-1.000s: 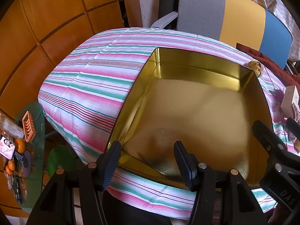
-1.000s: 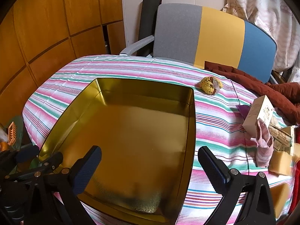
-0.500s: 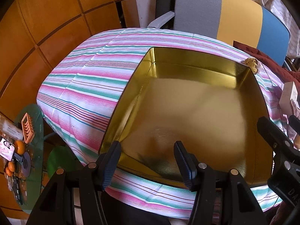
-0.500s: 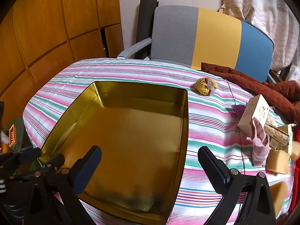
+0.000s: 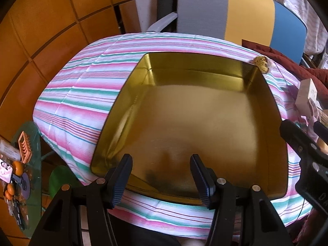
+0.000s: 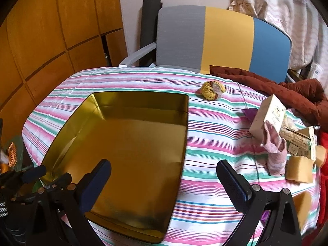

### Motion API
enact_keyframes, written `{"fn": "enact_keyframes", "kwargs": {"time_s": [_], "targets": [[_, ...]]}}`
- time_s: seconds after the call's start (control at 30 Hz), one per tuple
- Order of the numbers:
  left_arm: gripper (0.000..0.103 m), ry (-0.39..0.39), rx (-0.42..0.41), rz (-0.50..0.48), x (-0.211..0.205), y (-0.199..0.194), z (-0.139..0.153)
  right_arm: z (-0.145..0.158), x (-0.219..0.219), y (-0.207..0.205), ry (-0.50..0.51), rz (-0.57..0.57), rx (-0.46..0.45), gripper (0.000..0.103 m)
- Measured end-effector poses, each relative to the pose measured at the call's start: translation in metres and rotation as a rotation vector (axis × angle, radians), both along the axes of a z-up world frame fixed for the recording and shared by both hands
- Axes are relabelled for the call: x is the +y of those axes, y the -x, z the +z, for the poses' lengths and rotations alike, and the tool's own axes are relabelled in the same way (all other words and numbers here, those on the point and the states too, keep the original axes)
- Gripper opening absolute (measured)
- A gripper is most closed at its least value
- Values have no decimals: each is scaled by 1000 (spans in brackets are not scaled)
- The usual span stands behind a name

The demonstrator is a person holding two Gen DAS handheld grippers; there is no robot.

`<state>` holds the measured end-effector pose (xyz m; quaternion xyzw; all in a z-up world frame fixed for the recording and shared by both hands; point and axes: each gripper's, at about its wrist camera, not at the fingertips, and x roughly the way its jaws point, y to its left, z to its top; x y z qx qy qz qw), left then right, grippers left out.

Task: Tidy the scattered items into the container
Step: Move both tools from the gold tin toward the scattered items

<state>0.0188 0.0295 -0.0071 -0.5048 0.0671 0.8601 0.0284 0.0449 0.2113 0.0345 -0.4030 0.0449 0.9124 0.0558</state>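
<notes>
A large empty gold tin (image 5: 196, 123) (image 6: 131, 149) sits on the striped tablecloth (image 6: 215, 135). My left gripper (image 5: 161, 177) is open and empty above the tin's near edge. My right gripper (image 6: 164, 182) is open and empty over the tin's near right corner. To the right lie a yellow wrapped ball (image 6: 212, 90) (image 5: 261, 62), a cream carton (image 6: 266, 117), a pink sock (image 6: 275, 153), a green-printed carton (image 6: 297, 141) and yellow sponge blocks (image 6: 300, 169).
A grey, yellow and blue chair (image 6: 221, 39) stands behind the table with a dark red cloth (image 6: 287, 90) draped at the right. A glass side table (image 5: 22, 162) with small items stands low left. Wooden panels (image 6: 51, 30) line the left wall.
Both grippers have pulled back and risen a little, so more of the table and the tin shows. The right view has swung slightly right. Nothing was grasped.
</notes>
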Motion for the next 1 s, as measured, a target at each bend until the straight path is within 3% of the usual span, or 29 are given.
{"fn": "enact_keyframes", "kwargs": {"time_s": [1.0], "targets": [[59,15,38,-284,95,-27,7,-5,110,-47,7,-257,-14,103]]}}
